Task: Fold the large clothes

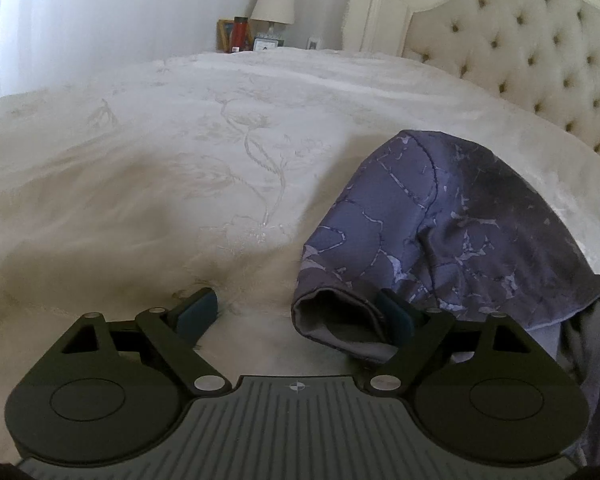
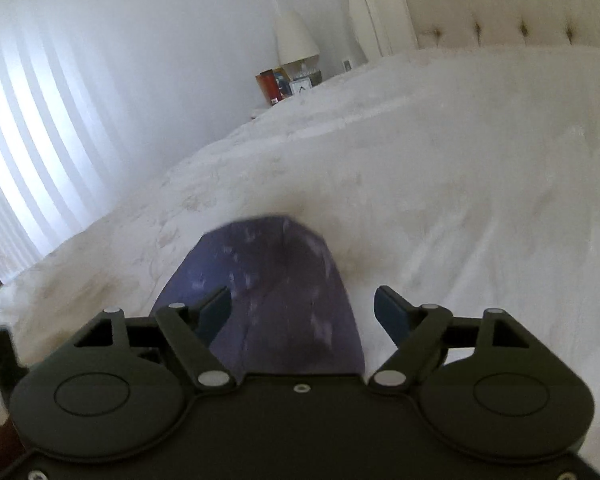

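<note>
A purple patterned garment lies bunched on the white bed cover, right of centre in the left wrist view. Its grey-lined cuff rests between the fingers of my left gripper, against the right finger. That gripper is open and its pads do not press the cloth. In the right wrist view the same garment is blurred. It lies under and between the fingers of my right gripper. This gripper is open too, with both pads clear of the fabric.
The embroidered cover spreads wide to the left and ahead. A tufted cream headboard stands at the back right. Beyond the bed, a nightstand holds a lamp, a red bottle and a small clock. Pale curtains hang on the left.
</note>
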The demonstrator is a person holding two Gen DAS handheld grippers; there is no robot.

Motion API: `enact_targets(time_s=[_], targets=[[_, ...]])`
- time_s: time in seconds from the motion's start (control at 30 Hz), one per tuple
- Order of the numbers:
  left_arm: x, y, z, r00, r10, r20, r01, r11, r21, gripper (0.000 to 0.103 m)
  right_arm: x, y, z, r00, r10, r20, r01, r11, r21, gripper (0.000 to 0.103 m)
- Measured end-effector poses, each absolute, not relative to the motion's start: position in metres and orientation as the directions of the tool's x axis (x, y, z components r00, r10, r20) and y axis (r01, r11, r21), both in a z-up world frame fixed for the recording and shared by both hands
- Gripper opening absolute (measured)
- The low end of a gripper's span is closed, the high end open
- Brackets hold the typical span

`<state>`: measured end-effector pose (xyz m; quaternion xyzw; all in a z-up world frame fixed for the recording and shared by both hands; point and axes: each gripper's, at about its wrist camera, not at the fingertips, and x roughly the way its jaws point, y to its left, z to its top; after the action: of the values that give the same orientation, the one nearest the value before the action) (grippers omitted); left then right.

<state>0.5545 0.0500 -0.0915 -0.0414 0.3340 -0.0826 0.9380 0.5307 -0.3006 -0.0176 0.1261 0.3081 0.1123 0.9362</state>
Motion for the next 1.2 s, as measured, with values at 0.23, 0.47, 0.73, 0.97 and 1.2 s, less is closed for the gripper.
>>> enact_targets(time_s=[0.23, 0.47, 0.73, 0.97, 1.2], targets=[[0.549, 0.054, -0.091, 0.765, -0.190, -0.615, 0.128, 0.981, -0.143, 0.087, 0.586, -0.271, -0.024, 0.761, 0.179, -0.624, -0.085, 0.981, 0.176, 0.086], [0.549, 0.056, -0.092, 0.767, -0.198, -0.611, 0.131, 0.979, -0.154, 0.087, 0.615, -0.264, -0.048, 0.723, 0.106, -0.683, -0.037, 0.993, 0.115, 0.075], [0.548, 0.045, -0.079, 0.743, -0.157, -0.651, 0.161, 0.986, -0.054, 0.088, 0.567, -0.259, -0.008, 0.806, 0.179, -0.565, -0.142, 0.984, 0.110, 0.007], [0.515, 0.044, -0.049, 0.724, -0.085, -0.684, 0.196, 0.977, 0.087, 0.087, 0.463, -0.244, 0.045, 0.862, 0.325, -0.389, -0.362, 0.932, -0.025, 0.007], [0.453, 0.097, -0.006, 0.658, -0.348, -0.668, 0.251, 0.938, -0.240, 0.088, 0.360, -0.226, 0.045, 0.837, 0.423, -0.348, -0.495, 0.856, -0.150, 0.007]])
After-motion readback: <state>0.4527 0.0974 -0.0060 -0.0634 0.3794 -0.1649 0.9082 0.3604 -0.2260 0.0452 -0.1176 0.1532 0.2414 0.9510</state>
